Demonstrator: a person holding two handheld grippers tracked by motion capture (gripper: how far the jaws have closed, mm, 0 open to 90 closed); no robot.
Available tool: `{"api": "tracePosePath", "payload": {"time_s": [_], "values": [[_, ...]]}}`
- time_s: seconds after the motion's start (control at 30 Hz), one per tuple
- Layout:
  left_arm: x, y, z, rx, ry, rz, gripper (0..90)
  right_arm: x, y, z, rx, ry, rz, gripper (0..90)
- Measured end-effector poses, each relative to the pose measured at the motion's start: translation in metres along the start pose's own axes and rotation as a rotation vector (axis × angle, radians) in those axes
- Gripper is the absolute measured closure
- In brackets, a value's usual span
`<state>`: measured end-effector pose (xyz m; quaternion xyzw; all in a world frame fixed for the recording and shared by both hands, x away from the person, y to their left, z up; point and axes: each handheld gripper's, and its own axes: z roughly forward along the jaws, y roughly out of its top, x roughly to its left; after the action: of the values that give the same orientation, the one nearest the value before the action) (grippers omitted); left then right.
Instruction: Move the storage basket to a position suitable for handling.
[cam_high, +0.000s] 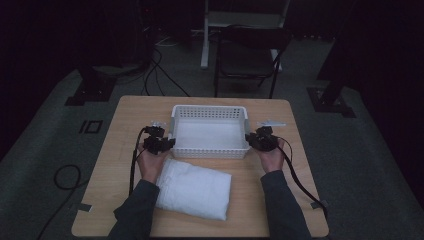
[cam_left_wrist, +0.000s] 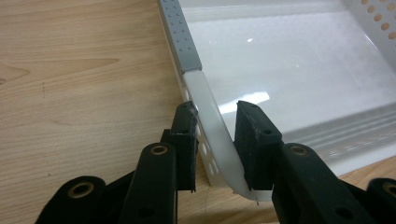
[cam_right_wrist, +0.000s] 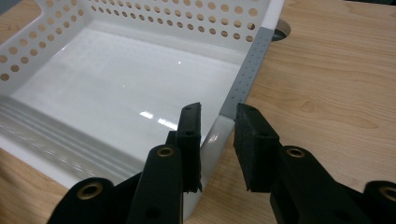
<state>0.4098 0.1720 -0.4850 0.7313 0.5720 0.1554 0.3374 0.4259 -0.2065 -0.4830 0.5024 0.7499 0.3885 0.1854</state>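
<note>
With the white basket (cam_high: 210, 131) sitting mid-tabletop (cam_high: 295, 165) just beyond the folded towel (cam_high: 194, 189), both the left gripper (cam_left_wrist: 215, 140) and right gripper (cam_right_wrist: 217, 144) are straddling its near corners, fingers parted around the rim, so closing evenly together seems wise.

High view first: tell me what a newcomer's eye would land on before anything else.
The white perforated basket sits mid-table with nothing in it, and the left gripper and right gripper straddle its two near corners, each with one jaw inside the rim and one outside. In the left gripper view the rim sits between the open jaws. A folded white towel lies on the wooden table just in front of the basket, between the person's forearms.
</note>
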Motion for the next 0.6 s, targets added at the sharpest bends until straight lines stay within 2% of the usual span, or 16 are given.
{"api": "tracePosePath", "payload": {"time_s": [0.17,0.23,0.37,0.43,0.5,0.6], "values": [[0.002,-0.001,-0.002,-0.009,-0.003,-0.011,68.3,0.0,0.0,-0.002,-0.006,0.014,-0.017,70.6],[0.002,-0.003,-0.005,-0.02,0.009,-0.013,62.1,0.0,0.001,-0.008,-0.025,0.042,-0.022,66.5],[0.004,-0.012,-0.019,-0.059,0.009,-0.016,52.6,0.005,0.0,-0.023,-0.05,0.033,-0.059,60.4],[0.006,-0.018,-0.028,-0.095,-0.009,-0.025,50.7,0.008,-0.004,-0.03,-0.05,0.03,-0.065,58.2],[0.007,-0.025,-0.035,-0.109,-0.005,-0.029,49.6,0.012,-0.009,-0.036,-0.051,0.04,-0.071,56.0],[0.008,-0.034,-0.044,-0.136,-0.022,-0.03,47.0,0.018,-0.018,-0.044,-0.061,0.036,-0.086,49.8]]}}
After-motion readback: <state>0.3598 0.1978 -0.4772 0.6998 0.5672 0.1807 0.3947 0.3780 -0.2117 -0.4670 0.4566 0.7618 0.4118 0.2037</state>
